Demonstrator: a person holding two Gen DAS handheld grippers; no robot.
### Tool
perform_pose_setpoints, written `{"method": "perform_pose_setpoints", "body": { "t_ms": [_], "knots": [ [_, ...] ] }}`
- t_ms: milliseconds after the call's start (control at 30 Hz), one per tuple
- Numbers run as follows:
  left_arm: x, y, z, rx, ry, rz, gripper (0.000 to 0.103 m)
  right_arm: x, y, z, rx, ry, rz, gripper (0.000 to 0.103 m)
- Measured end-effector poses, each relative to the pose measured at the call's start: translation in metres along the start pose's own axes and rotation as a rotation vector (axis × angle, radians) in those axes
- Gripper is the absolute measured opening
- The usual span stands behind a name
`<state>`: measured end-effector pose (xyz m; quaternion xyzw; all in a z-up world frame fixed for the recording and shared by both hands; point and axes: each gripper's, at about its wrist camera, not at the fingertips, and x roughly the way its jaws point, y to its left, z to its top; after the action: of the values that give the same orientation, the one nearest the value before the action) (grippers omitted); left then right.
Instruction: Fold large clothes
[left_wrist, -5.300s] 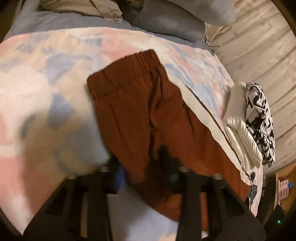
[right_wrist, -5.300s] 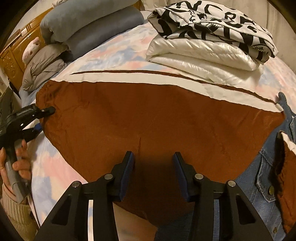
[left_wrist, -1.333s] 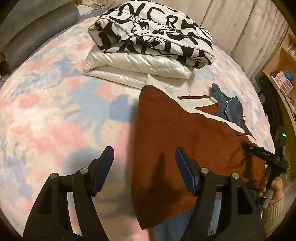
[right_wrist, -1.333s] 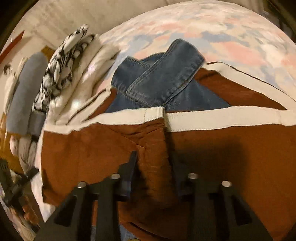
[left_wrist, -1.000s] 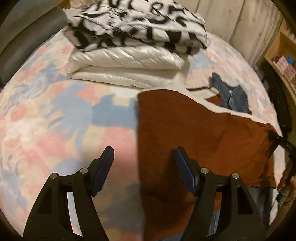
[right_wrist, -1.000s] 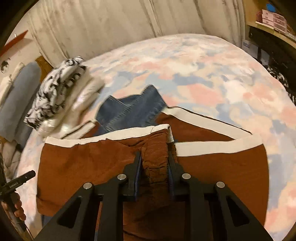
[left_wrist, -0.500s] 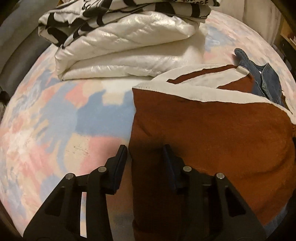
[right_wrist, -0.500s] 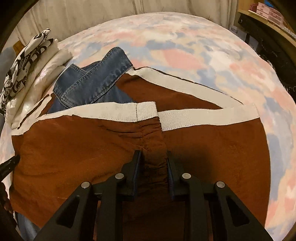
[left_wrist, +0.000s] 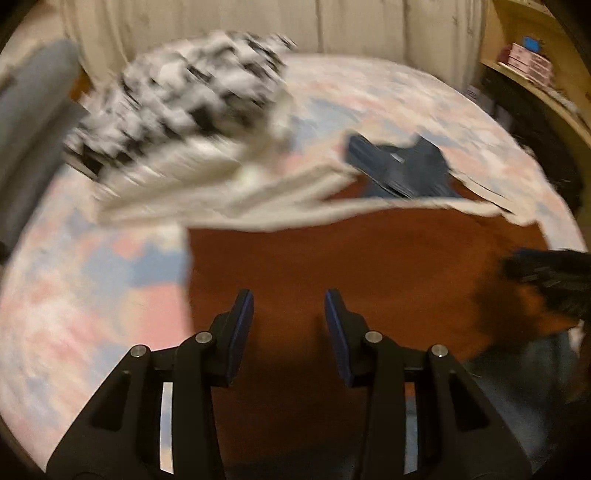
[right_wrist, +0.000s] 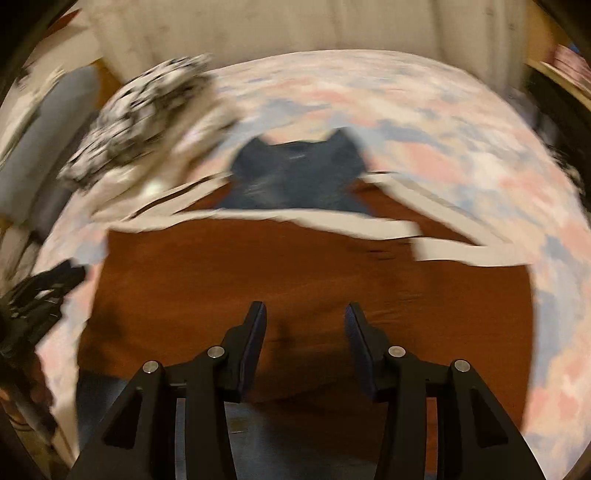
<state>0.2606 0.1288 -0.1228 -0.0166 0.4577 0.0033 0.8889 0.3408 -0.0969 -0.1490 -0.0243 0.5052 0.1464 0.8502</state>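
A rust-brown garment (left_wrist: 369, 258) with cream side stripes (right_wrist: 332, 221) lies spread flat on the bed, partly over blue denim (right_wrist: 295, 173). My left gripper (left_wrist: 288, 325) hovers over its left part with the jaws apart and only flat cloth showing between the pads. My right gripper (right_wrist: 304, 332) is over the near middle of the brown garment (right_wrist: 295, 266); its jaws are opening and nothing is pinched between them. Each gripper shows blurred at the edge of the other's view: the right gripper (left_wrist: 546, 277), the left gripper (right_wrist: 44, 291). Both views are motion-blurred.
A folded black-and-white garment (left_wrist: 184, 92) lies on a white puffy one (left_wrist: 177, 173) at the back left. The pastel blanket (left_wrist: 92, 277) covers the bed. A grey pillow (left_wrist: 29, 110) is at far left, a shelf (left_wrist: 528, 62) at right, a curtain behind.
My right gripper has let go of the bunched brown fold and its jaws have spread. My left gripper has shifted from the garment's left edge to over the cloth. Both views have swung.
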Motion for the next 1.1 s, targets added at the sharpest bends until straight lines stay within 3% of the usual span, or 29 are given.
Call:
{"method": "perform_pose_setpoints", "body": {
  "t_ms": [100, 233, 367, 433, 500, 600, 1100],
  "knots": [
    [0.018, -0.020, -0.017, -0.015, 0.054, -0.034, 0.037, 0.018, 0.026, -0.008, -0.042, 0.026, 0.033, 0.045],
    [0.049, -0.027, -0.049, 0.027, 0.127, 0.050, 0.037, 0.045, 0.033, -0.027, -0.066, 0.081, -0.002, 0.044],
    [0.048, -0.021, -0.060, 0.036, 0.106, 0.032, 0.039, 0.042, 0.002, -0.037, -0.021, 0.065, -0.063, 0.043],
    [0.047, -0.018, -0.063, 0.043, 0.102, 0.032, 0.039, 0.036, -0.020, -0.042, -0.004, 0.055, -0.157, 0.043],
    [0.043, -0.017, -0.066, 0.054, 0.093, 0.020, 0.039, 0.034, -0.043, -0.046, 0.034, 0.057, -0.142, 0.042],
    [0.043, -0.012, -0.067, 0.053, 0.087, 0.012, 0.039, 0.027, -0.060, -0.050, 0.075, 0.069, -0.087, 0.034],
    [0.036, -0.008, -0.037, 0.068, 0.112, 0.001, 0.039, 0.028, -0.046, -0.034, 0.035, 0.097, -0.163, 0.036]
  ]
}}
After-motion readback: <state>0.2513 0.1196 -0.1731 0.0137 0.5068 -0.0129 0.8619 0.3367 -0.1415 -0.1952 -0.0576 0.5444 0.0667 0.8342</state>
